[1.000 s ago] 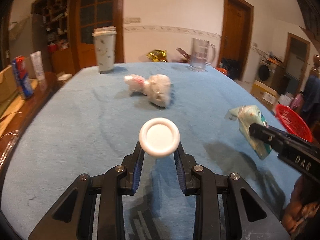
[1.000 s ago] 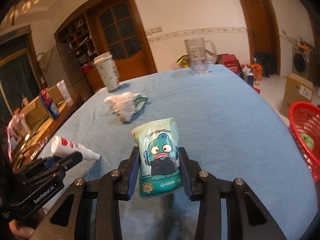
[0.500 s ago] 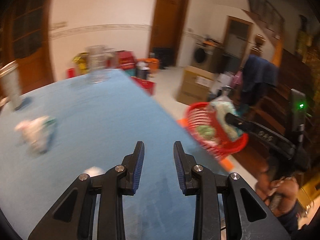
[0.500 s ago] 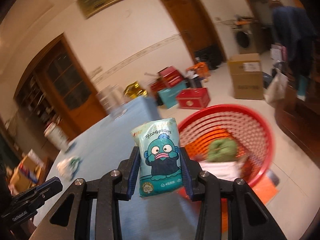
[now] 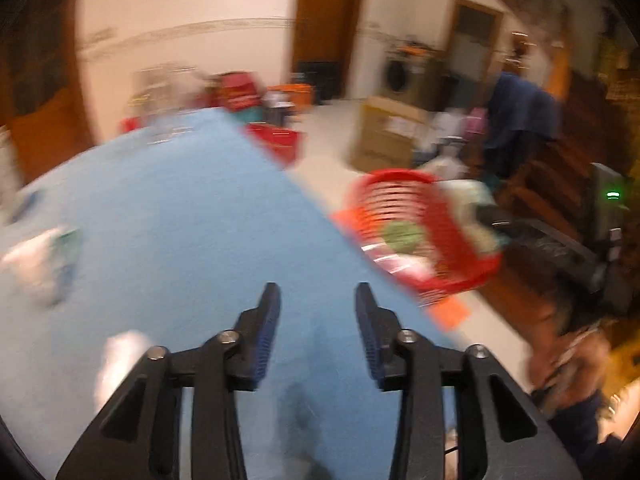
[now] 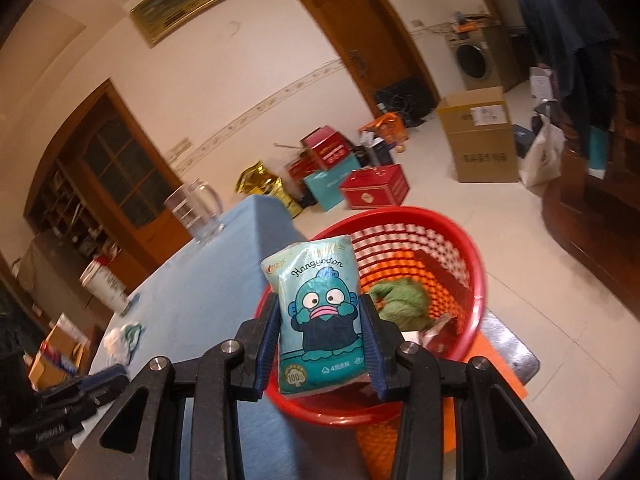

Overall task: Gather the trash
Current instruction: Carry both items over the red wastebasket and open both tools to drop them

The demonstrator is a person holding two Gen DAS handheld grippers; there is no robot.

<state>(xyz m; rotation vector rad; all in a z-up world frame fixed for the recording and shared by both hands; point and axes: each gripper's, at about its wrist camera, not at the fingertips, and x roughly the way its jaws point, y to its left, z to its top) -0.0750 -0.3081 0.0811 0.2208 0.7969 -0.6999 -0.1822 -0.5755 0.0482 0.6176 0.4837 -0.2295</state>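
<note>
My right gripper (image 6: 320, 322) is shut on a teal tissue pack (image 6: 318, 312) with a cartoon fish on it, held above the near rim of a red basket (image 6: 472, 256) that stands on the floor beside the table. The basket holds green crumpled trash (image 6: 402, 300). My left gripper (image 5: 317, 312) is open and empty above the blue table (image 5: 180, 208). A white bottle (image 5: 118, 360) lies blurred on the table to its left. In the left wrist view the basket (image 5: 424, 232) and the right gripper with the pack (image 5: 468, 200) show at right.
A crumpled white wad lies on the table (image 5: 40, 260), also in the right wrist view (image 6: 122, 340). A glass pitcher (image 6: 196, 212) and a paper cup (image 6: 104, 286) stand at the far end. Boxes (image 6: 480, 136) and gift cases (image 6: 374, 190) crowd the floor.
My left gripper let go of the white bottle and swung right toward the basket. My right gripper carried the tissue pack off the table to above the basket.
</note>
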